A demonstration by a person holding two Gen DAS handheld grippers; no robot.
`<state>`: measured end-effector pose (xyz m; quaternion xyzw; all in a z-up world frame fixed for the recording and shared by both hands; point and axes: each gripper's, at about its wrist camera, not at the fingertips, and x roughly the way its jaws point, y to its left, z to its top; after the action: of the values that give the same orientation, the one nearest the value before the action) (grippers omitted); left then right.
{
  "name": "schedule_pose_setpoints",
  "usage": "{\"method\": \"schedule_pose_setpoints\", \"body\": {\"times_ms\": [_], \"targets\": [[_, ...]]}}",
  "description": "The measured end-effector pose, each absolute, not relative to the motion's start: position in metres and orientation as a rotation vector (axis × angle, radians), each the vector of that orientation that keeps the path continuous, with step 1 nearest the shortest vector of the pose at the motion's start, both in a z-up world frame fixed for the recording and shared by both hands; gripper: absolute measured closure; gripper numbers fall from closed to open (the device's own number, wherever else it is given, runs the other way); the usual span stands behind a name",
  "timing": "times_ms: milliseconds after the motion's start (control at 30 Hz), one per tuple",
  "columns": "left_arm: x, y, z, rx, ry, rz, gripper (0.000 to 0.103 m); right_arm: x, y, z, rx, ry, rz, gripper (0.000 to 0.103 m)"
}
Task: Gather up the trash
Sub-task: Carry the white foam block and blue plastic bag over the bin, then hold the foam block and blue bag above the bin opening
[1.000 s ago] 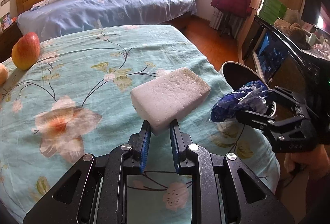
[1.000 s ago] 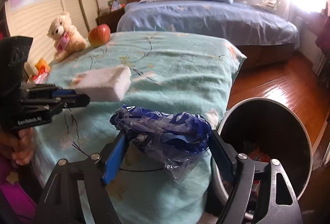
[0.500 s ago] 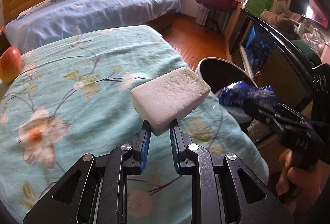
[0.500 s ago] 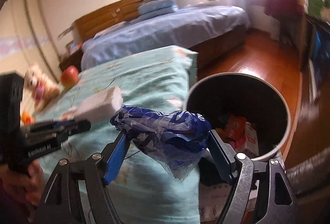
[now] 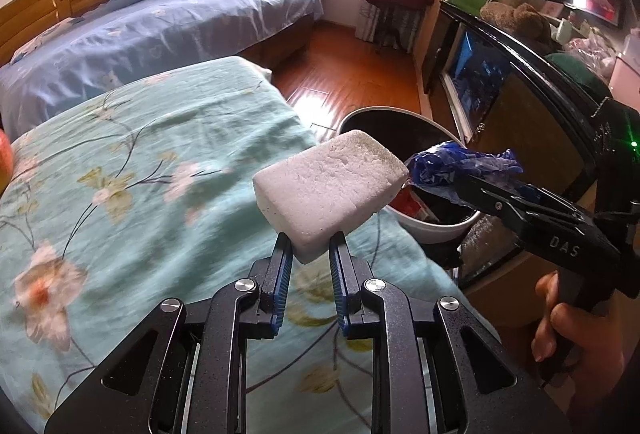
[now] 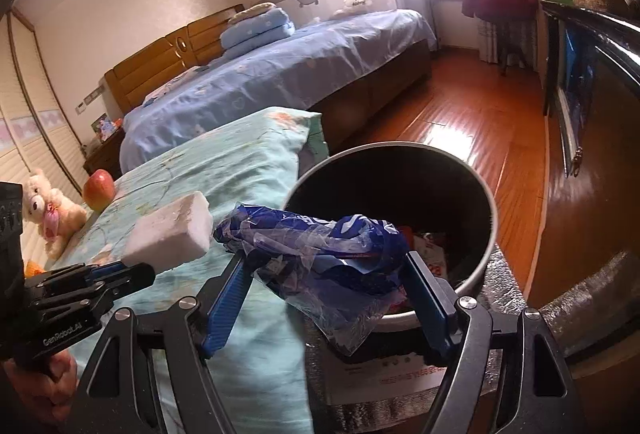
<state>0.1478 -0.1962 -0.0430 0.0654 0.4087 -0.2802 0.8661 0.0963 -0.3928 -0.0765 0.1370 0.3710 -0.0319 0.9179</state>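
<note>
Right gripper (image 6: 326,292), jaws wide, pinches a crumpled blue plastic bag (image 6: 320,254) over the near rim of the round trash bin (image 6: 490,230), which holds red wrappers. Left gripper (image 5: 309,256), jaws narrow, clamps a white foam block (image 5: 326,190) above the bed's (image 5: 140,162) floral-sheeted corner beside the bin. An apple (image 6: 98,189) and teddy bear (image 6: 48,212) sit at the bed's far edge.

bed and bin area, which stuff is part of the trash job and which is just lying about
Job:
white foam block, in left hand-held gripper
blue plastic wrapper, in right hand-held gripper
trash bin

Lying about:
apple
teddy bear
folded blue blanket
</note>
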Motion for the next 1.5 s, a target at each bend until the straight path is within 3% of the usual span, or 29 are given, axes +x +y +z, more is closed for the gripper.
{"method": "schedule_pose_setpoints", "body": {"times_ms": [1500], "targets": [[0.173, -0.280, -0.049, 0.225, 0.871, -0.628, 0.085, 0.123, -0.463, -0.088, 0.301, 0.806, -0.128, 0.026]]}}
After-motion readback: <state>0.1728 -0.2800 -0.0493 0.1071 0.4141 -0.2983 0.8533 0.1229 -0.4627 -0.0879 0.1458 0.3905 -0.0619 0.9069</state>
